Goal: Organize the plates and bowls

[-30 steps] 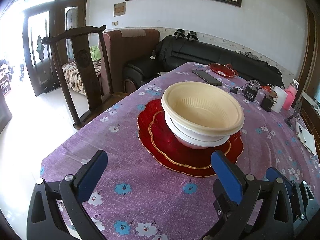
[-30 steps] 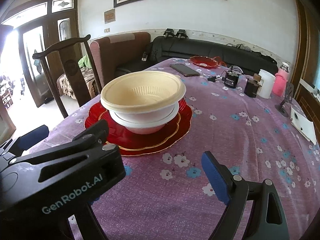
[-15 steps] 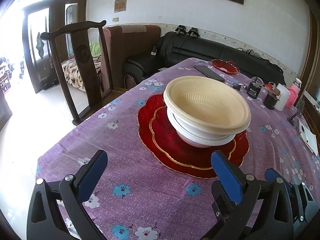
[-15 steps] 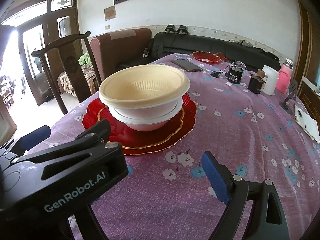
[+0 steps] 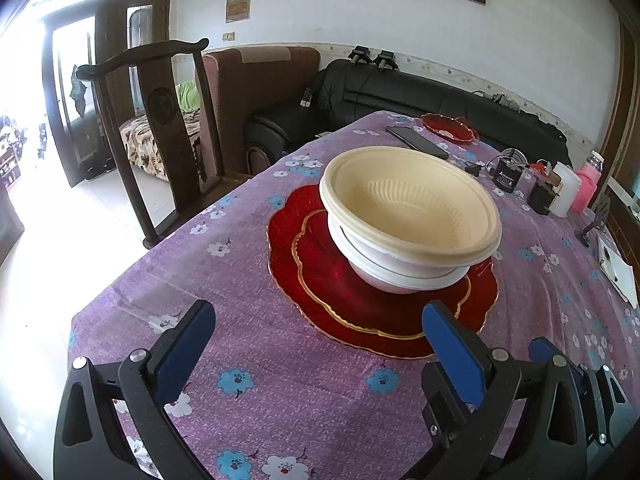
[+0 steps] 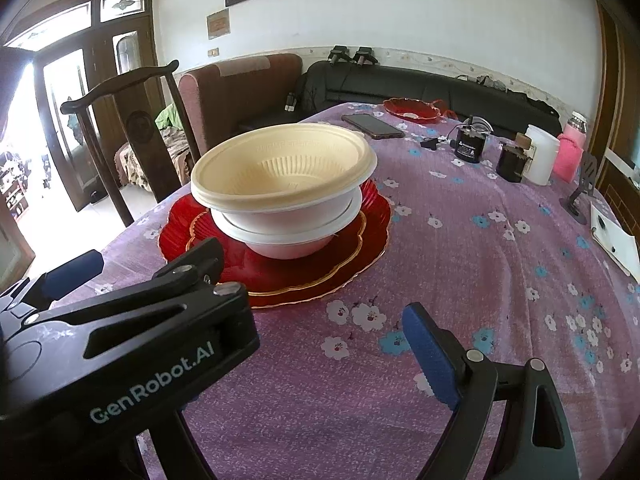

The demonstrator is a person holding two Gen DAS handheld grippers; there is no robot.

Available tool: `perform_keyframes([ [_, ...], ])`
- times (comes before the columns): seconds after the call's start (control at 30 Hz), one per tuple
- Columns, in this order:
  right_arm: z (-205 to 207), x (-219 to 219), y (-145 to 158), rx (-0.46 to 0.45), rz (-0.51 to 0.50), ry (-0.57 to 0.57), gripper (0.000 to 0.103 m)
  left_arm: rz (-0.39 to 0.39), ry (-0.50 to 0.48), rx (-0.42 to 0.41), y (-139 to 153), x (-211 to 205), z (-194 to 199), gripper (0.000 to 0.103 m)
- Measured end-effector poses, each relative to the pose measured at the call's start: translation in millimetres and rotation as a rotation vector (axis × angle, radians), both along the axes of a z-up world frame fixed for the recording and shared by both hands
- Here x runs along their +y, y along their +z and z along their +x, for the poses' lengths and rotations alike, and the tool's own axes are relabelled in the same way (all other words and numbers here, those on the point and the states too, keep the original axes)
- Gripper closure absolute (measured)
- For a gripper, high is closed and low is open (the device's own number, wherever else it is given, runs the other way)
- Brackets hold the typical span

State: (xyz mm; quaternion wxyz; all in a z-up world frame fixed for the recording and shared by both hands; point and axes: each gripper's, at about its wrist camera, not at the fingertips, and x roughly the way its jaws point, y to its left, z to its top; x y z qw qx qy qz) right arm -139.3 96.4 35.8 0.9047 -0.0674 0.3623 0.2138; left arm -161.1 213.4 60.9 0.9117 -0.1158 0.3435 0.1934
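The cream bowl [image 5: 412, 204] sits nested in a white bowl [image 5: 404, 272], and both rest on a stack of two red scalloped plates [image 5: 320, 280] with gilt edges, slightly toward the far side of the plates rather than dead centre. Compared with a second ago the stack fills more of both views and sits nearer the tongs, so both cameras have drawn in toward it while the stack itself has not shifted on the cloth; this suggests the gathering is done, with at most the small red dish [image 6: 412, 110] far behind the stack left to collect. The cream bowl looks like thin moulded plastic with fine ribbing inside and a rolled rim; the plates are glossy and translucent. The left gripper [image 5: 316, 344] hovers in front of the stack, spread wide and empty. The right gripper [image 6: 320, 312] is also spread and empty, its left finger hidden behind the other tool. Beneath the stack lies a purple flowered tablecloth [image 6: 460, 264], and behind it a dark phone [image 6: 372, 126].
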Motion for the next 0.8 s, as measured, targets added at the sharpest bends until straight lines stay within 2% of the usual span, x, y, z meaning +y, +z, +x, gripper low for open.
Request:
perform_keyframes([
  [0.8,3.4,-5.1,0.5,0.007,0.004,-0.005,0.012,0.002,-0.01,0.005,1.6,-6.8,4.1,0.0],
])
